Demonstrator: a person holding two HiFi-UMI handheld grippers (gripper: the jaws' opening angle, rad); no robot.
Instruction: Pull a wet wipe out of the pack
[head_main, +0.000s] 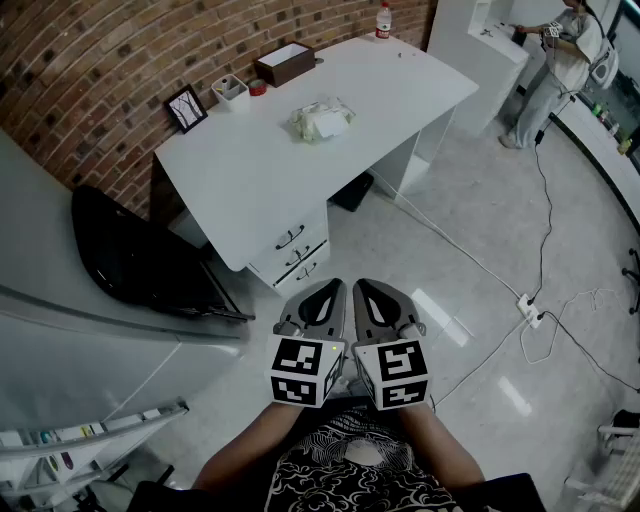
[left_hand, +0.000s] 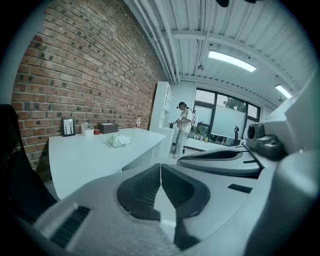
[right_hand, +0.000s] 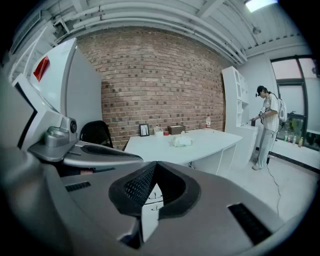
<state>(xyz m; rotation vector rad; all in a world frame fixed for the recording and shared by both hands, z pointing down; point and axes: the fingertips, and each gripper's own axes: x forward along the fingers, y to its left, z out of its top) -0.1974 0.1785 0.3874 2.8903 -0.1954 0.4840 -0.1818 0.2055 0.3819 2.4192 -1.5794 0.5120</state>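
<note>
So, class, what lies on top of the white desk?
A wet wipe pack, picture frame, white holder, brown box and bottle. Whatever lies beneath the pack is covered.

Left claw (head_main: 334, 286), right claw (head_main: 363, 286): closed, empty, adjacent.

The wipe pack (head_main: 322, 119) on the table (head_main: 250, 190) is too small to show its opening. At the upper right edge, a distant person (head_main: 560, 60) is cut off.
</note>
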